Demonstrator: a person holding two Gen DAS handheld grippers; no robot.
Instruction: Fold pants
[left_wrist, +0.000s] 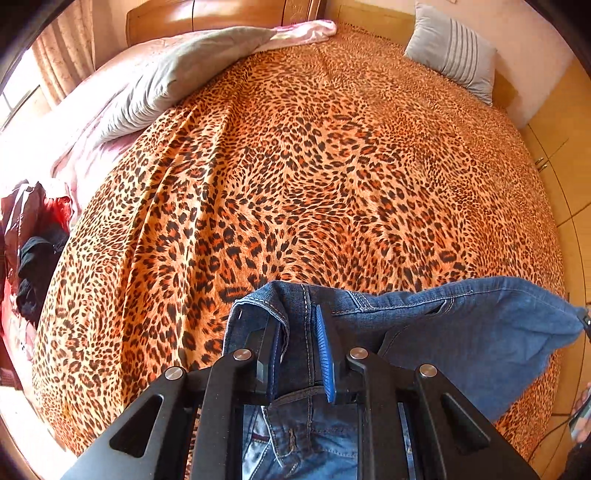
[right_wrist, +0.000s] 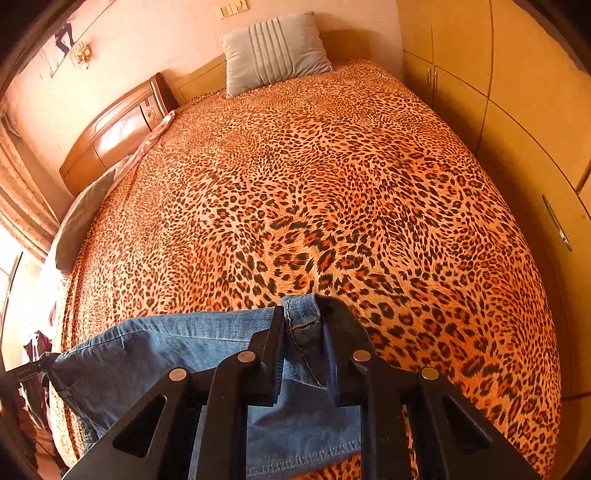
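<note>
Blue denim pants (left_wrist: 461, 332) hang over the leopard-print bed cover (left_wrist: 314, 166), stretched between both grippers. My left gripper (left_wrist: 297, 317) is shut on a seamed edge of the pants, with denim bunched between its fingers and hanging below. The cloth runs right to a corner held by the other gripper's tip (left_wrist: 586, 321) at the frame edge. In the right wrist view my right gripper (right_wrist: 302, 310) is shut on a hemmed corner of the pants (right_wrist: 166, 343). From there the denim spans left to the left gripper's tip (right_wrist: 35, 367).
A grey pillow (left_wrist: 173, 77) and a pink quilt (left_wrist: 74, 122) lie at the bed's left side. A striped grey cushion (right_wrist: 273, 48) leans at the far end. Wooden wardrobe doors (right_wrist: 517, 110) line the right side. Dark and red clothes (left_wrist: 33, 240) are piled left of the bed.
</note>
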